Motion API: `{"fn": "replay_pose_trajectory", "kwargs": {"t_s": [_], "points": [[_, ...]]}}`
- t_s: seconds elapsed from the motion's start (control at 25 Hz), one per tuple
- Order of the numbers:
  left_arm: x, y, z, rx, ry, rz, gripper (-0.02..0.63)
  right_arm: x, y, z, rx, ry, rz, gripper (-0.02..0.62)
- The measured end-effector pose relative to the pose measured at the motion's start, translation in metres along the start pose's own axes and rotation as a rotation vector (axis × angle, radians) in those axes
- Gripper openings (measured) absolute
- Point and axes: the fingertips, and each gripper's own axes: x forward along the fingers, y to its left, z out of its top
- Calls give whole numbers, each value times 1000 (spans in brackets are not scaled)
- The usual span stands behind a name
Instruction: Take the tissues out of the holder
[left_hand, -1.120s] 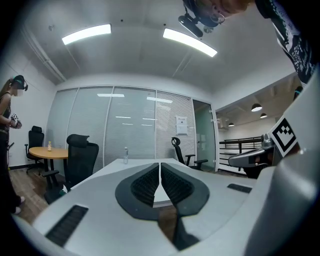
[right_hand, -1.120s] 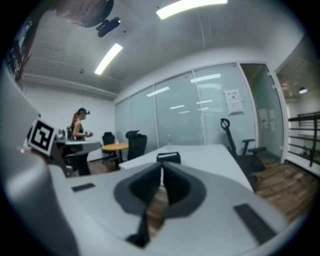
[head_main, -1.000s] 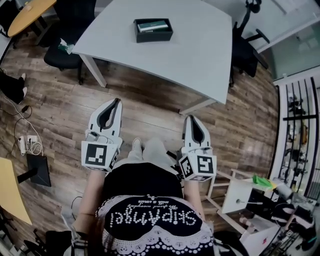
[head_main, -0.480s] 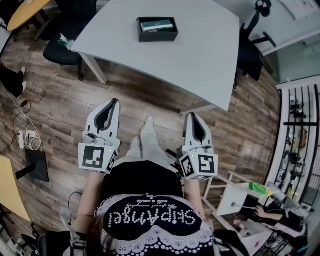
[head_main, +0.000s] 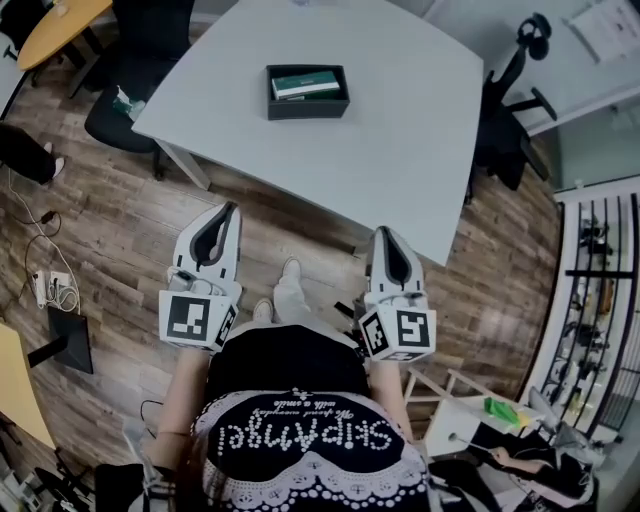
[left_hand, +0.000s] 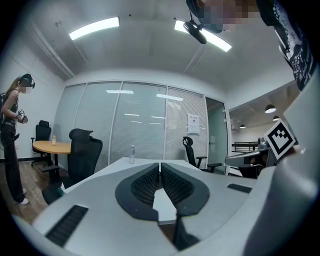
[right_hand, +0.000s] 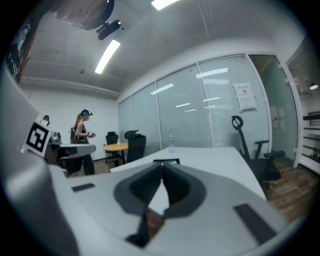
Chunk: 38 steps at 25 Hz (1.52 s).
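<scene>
Black holder (head_main: 307, 92), tissues (head_main: 305, 85) inside: drawn nearer than a second ago. Left gripper (head_main: 230, 210) and right gripper (head_main: 384, 234): both clenched, empty. Approach only; extraction not begun.

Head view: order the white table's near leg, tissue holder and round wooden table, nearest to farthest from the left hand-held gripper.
1. White table's near leg, just ahead.
2. Tissue holder, on the tabletop.
3. Round wooden table, far left.

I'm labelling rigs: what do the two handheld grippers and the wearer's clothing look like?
The left gripper and right gripper are white tapered shells with black ribbed pads inside. Each carries a cube with black-and-white square markers. The person wears a black top with white lettering and lace trim.
</scene>
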Motion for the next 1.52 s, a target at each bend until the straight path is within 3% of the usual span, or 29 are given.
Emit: {"fn": "replay_pose_trajectory", "kwargs": {"t_s": [0.76,1.52], "points": [[60,-3,23,29,-50,101,41,74,-44,20,4,-20,116,35],[89,3,29,39,-28,89,41,96,-53,22,64,-12,124,35]]}}
